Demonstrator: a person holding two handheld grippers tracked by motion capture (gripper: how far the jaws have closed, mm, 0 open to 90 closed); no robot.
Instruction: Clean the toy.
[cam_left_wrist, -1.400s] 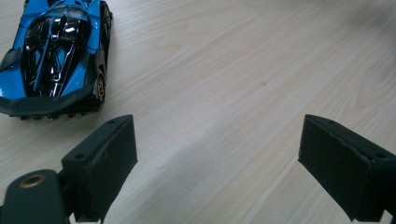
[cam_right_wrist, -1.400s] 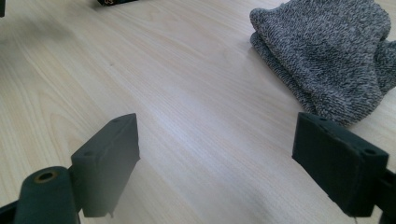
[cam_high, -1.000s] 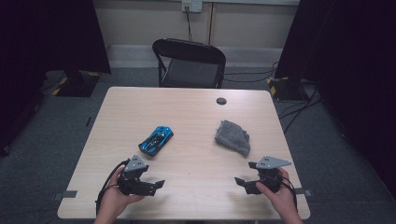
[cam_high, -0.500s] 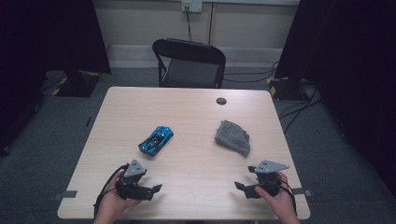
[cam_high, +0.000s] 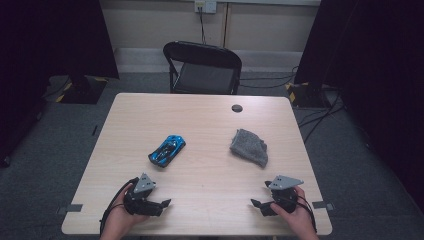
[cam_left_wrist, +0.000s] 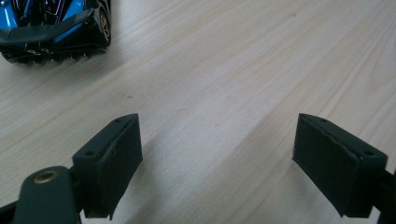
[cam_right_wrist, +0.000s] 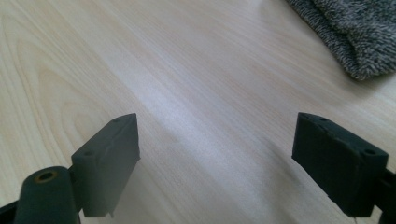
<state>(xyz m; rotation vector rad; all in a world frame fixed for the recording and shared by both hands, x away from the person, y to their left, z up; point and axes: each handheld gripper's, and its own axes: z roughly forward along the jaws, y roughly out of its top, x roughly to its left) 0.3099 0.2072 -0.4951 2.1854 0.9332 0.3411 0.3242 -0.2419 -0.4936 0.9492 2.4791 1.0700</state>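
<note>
High view: I count one blue toy car (cam_high: 167, 150), one grey cloth (cam_high: 249, 147), one small black disc (cam_high: 237, 108), all on the worktop (cam_high: 210, 200). One black folding chair (cam_high: 204, 67) stands behind the far edge. Car sits left of centre, cloth right of centre, the two well apart; disc is near the far edge, beyond the cloth. Car's long axis runs diagonal, from near-left to far-right; I can't tell nose from tail at this range. Left gripper (cam_high: 162, 204) rests low at the near-left edge in my left hand (cam_high: 120, 220), the car just beyond it and not touching. Right gripper (cam_high: 255, 204) is at the near-right edge in my right hand (cam_high: 295, 217), cloth beyond it, also apart. Both point inward, toward each other across the near worktop.

Left gripper view: two black fingers (cam_left_wrist: 112, 161) stand wide, bare wood between them, nothing held. One end of the car shows at top left (cam_left_wrist: 56, 23), wide black bodywork facing the camera, resting flat on the wood, well clear of the fingers.

Right gripper view: two fingers (cam_right_wrist: 109, 161) wide apart as well, empty, wood grain between them. Cloth edge (cam_right_wrist: 355, 32) fills the top right corner, lying flat, no contact with the fingers.
</note>
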